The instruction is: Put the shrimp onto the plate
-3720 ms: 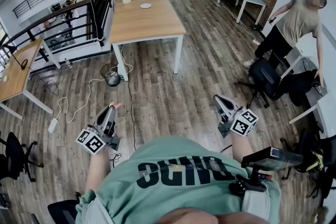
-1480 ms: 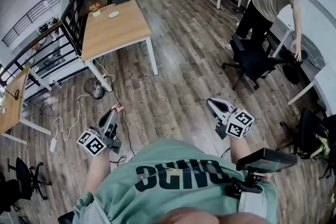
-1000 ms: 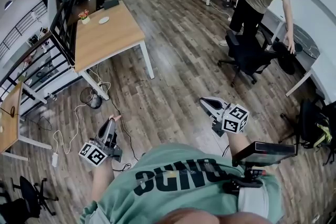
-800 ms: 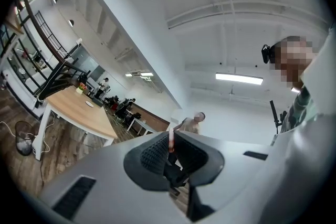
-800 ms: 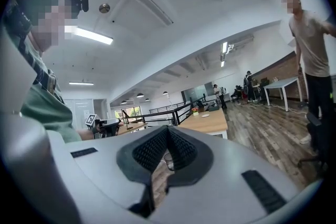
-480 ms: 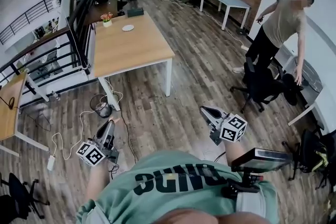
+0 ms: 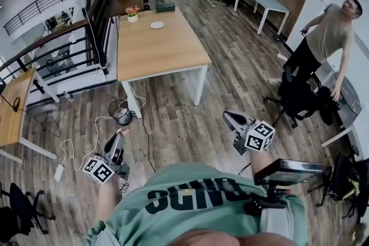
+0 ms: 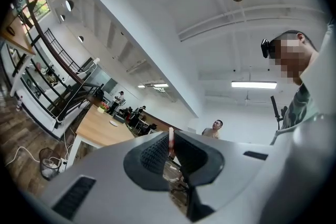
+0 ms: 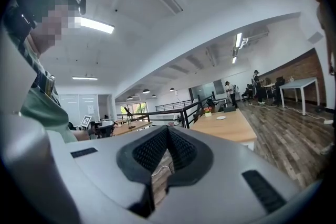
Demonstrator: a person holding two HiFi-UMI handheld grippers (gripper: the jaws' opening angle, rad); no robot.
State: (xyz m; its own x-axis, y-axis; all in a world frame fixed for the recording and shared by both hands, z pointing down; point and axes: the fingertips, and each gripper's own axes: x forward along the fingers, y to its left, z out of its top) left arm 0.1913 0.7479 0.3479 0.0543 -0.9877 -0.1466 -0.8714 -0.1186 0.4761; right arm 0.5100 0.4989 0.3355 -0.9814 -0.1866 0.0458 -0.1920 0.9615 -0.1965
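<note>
A small pink shrimp sticks out of the tip of my left gripper, which is shut on it and held low by my left hip over the floor. In the left gripper view the shrimp shows as a thin pink strip pinched between the dark pads. A white plate lies on the far part of a wooden table, well ahead of both grippers. My right gripper is shut with nothing in it; its pads meet at the tip.
On the table stand a flower pot and a black box. A waste bin and loose cables lie on the wood floor by its near leg. A person leans over an office chair at the right. A railing runs at the left.
The view has swung about, so the table and the person at the right shift in the picture. Both grippers stay low in front of my body, the shrimp still held in the left one.
</note>
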